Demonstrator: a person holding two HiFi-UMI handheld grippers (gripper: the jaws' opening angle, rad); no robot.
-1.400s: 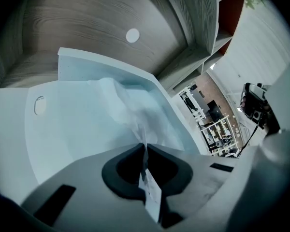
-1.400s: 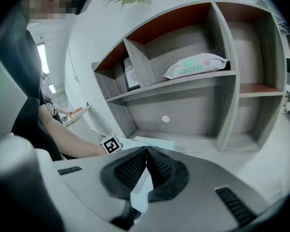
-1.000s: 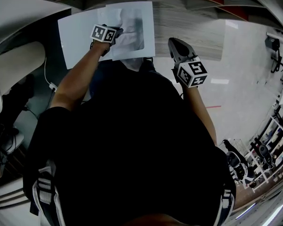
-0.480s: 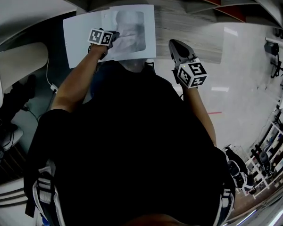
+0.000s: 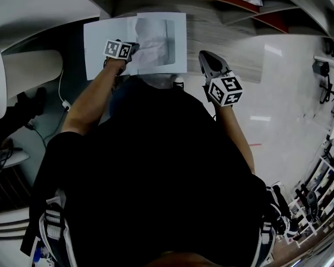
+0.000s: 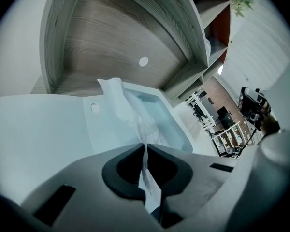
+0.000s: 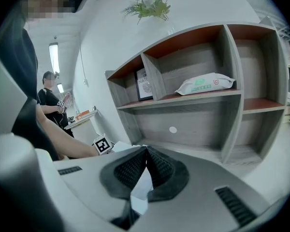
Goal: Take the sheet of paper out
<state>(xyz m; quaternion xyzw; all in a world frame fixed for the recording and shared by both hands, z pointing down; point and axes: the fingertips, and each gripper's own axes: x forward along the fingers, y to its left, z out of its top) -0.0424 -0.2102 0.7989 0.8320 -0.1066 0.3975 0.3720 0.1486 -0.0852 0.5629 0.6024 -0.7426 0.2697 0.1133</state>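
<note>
Your left gripper point(image 5: 133, 47) is clamped right down on the sheet of paper point(image 5: 150, 46). In the left gripper view you can see the thin edge of the sheet point(image 6: 135, 122) pinched between the two dark pads of that gripper point(image 6: 145, 146), with a bit of it poking out below the jaws. From there the sheet runs up and away, all crumpled, to a clear pocket point(image 6: 159, 112) on a flat white folder point(image 6: 43, 129). So the paper is partly lifted out and partly still at the pocket; I can't tell how much is still inside.

The folder point(image 5: 97, 38) lies flat on the wood-grain shelf board point(image 5: 222, 32), out in front of you and a little to your left.

Your right gripper point(image 5: 207, 57) is off to the right of the folder, not touching it. In the right gripper view its jaws point(image 7: 146, 150) are pressed together at the tips with nothing between them. That view also shows the shelves above, with a pack of wipes point(image 7: 205, 83) on one and a small framed picture point(image 7: 145, 83) in the compartment beside it.
</note>
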